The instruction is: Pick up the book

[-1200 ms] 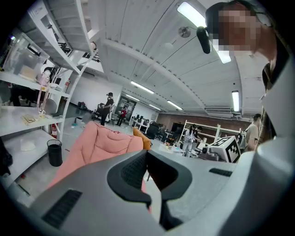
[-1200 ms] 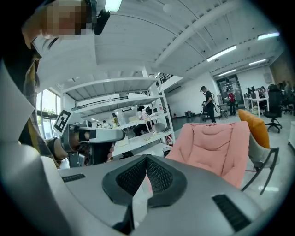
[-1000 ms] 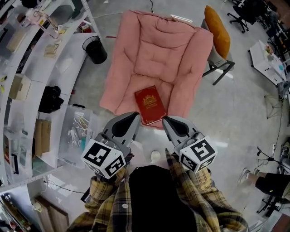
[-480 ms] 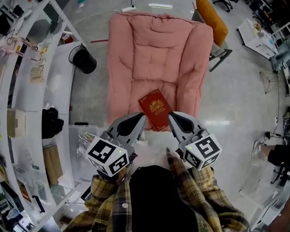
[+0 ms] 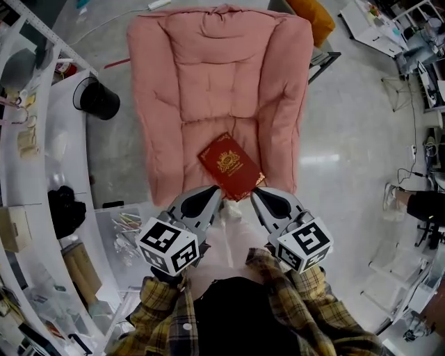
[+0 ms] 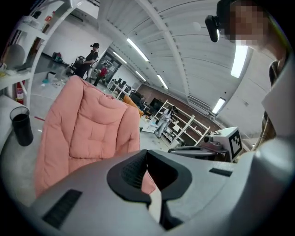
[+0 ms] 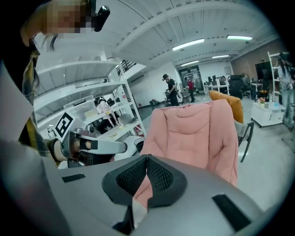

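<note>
A red book with a gold crest lies flat at the front of the seat of a pink padded armchair, turned at an angle. My left gripper is shut and empty, its tip just short of the book's near left edge. The right gripper is also shut and empty, close to the book's near right corner. In the left gripper view the shut left gripper points at the armchair. In the right gripper view the shut right gripper faces the armchair. The jaws hide the book in both gripper views.
A black bin stands on the floor left of the chair. White shelving runs down the left, with a clear box of small items beside my left gripper. An orange chair sits behind the armchair. People stand far off.
Both grippers have sunk and come forward toward the book, still shut. The armchair and book now sit nearer and larger in the head view, with the jaw tips almost at the book's near edge.
</note>
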